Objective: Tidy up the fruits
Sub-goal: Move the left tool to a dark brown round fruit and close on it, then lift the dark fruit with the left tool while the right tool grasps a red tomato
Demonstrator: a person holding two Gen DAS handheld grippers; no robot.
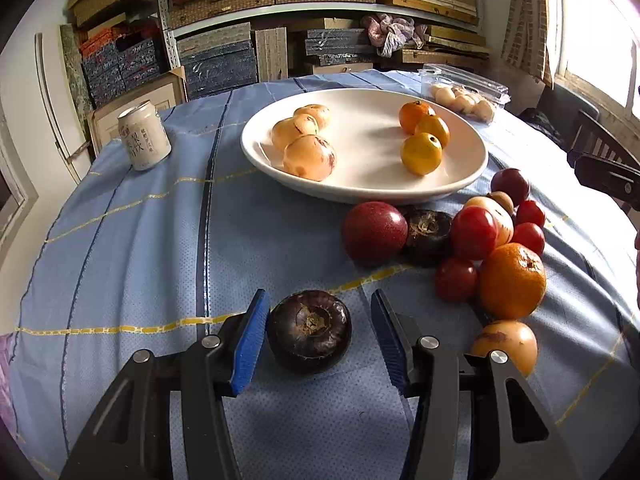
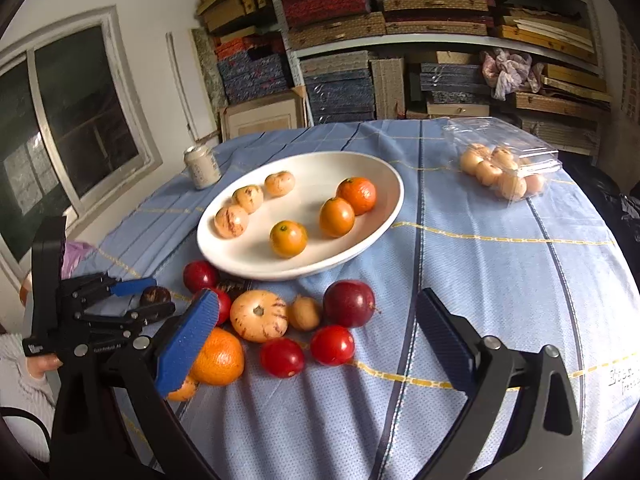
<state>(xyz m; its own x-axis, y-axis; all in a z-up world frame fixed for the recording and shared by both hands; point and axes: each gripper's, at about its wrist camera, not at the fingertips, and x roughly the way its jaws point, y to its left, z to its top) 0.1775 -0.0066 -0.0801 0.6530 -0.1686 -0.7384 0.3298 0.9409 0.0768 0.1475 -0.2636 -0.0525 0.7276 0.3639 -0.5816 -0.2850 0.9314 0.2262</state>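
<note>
In the left wrist view, my left gripper (image 1: 319, 300) straddles a dark brown round fruit (image 1: 308, 332) that lies on the blue cloth. The left blue pad (image 1: 252, 340) is at the fruit's side and the right pad stands clear of it, so the gripper is open. A white plate (image 1: 360, 190) behind it holds three pale striped fruits (image 1: 310, 156) and three small oranges (image 1: 422, 152). A loose pile to the right has a dark red fruit (image 1: 374, 232), red tomatoes (image 1: 474, 232) and a mandarin (image 1: 512, 280). My right gripper (image 2: 317, 298) hangs open and empty above that pile.
A white drink can (image 1: 144, 140) stands at the far left of the table. A clear plastic box (image 1: 464, 96) of pale round fruits sits behind the plate. Shelves full of boxes rise beyond the round table. A dark chair (image 1: 600, 136) stands at the right.
</note>
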